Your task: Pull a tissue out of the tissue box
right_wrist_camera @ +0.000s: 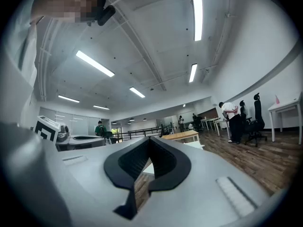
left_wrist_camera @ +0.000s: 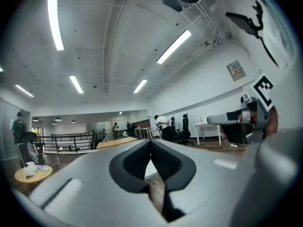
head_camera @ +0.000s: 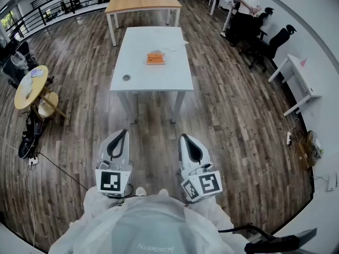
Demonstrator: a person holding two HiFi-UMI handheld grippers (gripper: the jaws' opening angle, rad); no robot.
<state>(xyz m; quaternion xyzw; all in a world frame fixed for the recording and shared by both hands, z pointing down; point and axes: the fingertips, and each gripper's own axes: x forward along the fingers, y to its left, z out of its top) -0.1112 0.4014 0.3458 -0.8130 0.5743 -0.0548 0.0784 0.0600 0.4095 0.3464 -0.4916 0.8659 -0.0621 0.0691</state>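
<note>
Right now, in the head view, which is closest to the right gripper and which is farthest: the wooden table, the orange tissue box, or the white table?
From the right gripper:
1. White table, straight ahead, nearest.
2. Orange tissue box, on that table's far half.
3. Wooden table, behind the white one, farthest.

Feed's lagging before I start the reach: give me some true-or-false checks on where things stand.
1. Both the left gripper and the right gripper have jaws shut on nothing. True.
2. The orange tissue box lies on the floor. False: it sits on the white table.
3. The right gripper touches the tissue box. False: both grippers are short of the table, over the wooden floor.
4. A small round object lies near the white table's left front corner. True.
</note>
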